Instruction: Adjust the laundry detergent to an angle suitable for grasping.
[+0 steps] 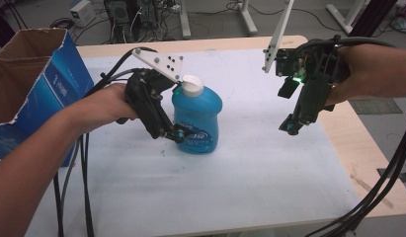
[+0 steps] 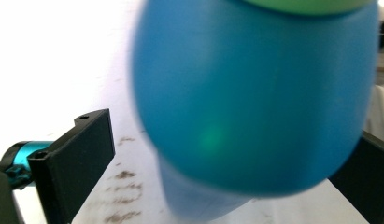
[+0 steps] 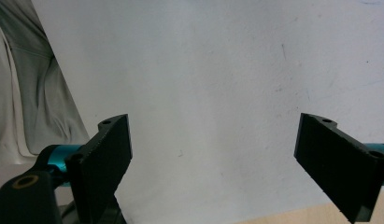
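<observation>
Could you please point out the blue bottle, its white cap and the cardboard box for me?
blue bottle (image 1: pixel 200 121), high view, on the front of its body.
white cap (image 1: pixel 193 85), high view, on the top of the cap.
cardboard box (image 1: pixel 67 81), high view, on its blue printed side wall.

1. High view: bright, even overhead light; soft shadows lie on the white table cover (image 1: pixel 250 163).
2. Left gripper view: the blue bottle (image 2: pixel 255 98) is close and blurred; the background is overexposed.
3. Right gripper view: dimmer, greyish, fairly sharp.
</observation>
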